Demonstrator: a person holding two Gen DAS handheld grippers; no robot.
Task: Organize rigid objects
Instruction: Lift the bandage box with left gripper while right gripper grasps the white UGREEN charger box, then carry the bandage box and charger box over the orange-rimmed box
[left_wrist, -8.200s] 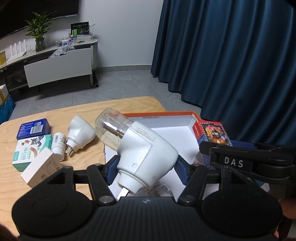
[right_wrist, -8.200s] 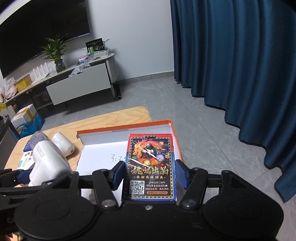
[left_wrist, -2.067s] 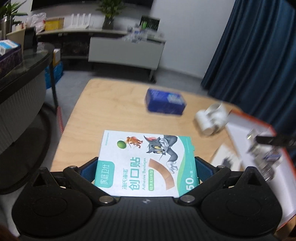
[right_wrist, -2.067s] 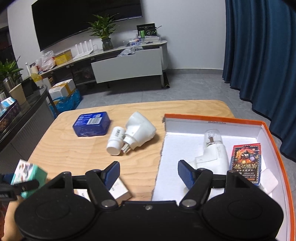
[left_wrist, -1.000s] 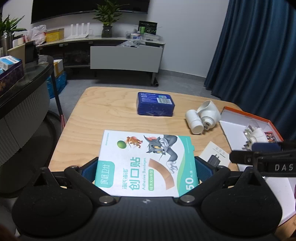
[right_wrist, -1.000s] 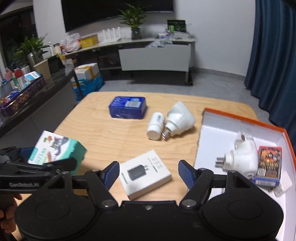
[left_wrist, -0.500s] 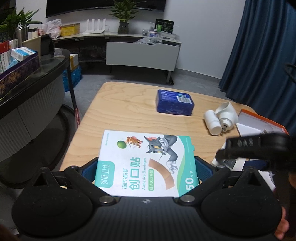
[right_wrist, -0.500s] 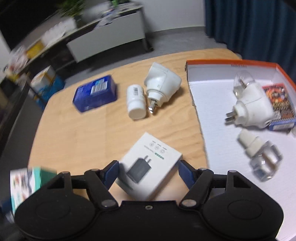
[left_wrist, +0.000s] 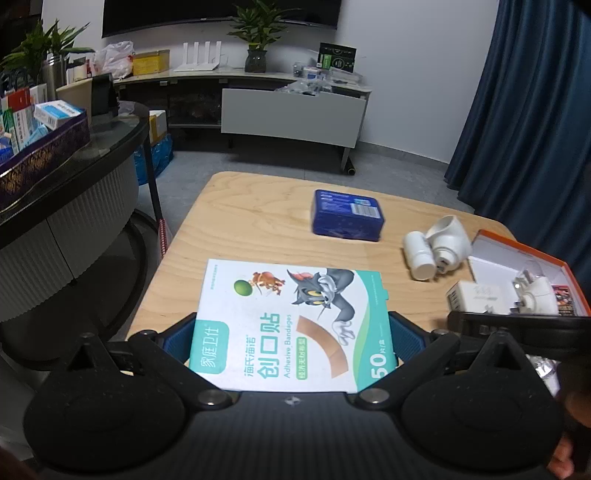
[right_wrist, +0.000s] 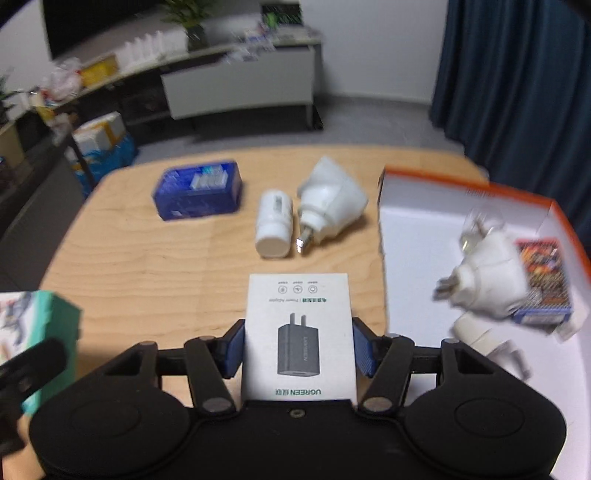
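In the left wrist view, lower centre, the left gripper (left_wrist: 291, 334) is clamped on one teal-and-white bandage box (left_wrist: 291, 321), its blue pads pressing both long sides, the tool tilted down toward the wooden table (left_wrist: 240, 229). Moving right on that table: one blue box (left_wrist: 347, 216) in the upper middle, then one small white bottle (left_wrist: 417, 253) lying on its side and touching one white plug-in device (left_wrist: 448, 240). At the right edge sits one orange-rimmed tray (left_wrist: 524, 247). In the right wrist view the count of loose things is the same: blue box upper left, bottle and plug-in device side by side in the middle. The right gripper (right_wrist: 298, 349), bottom centre and angled down, has just been closing its jaws, and the pads now press the sides of one white charger box (right_wrist: 298, 332) printed with a dark adapter. At right, the tray holds one white plug-in lamp (right_wrist: 487, 277) with a clear bulb, one red card box (right_wrist: 543, 277) beside it, and blurred pale items near the lower corner that I cannot count.
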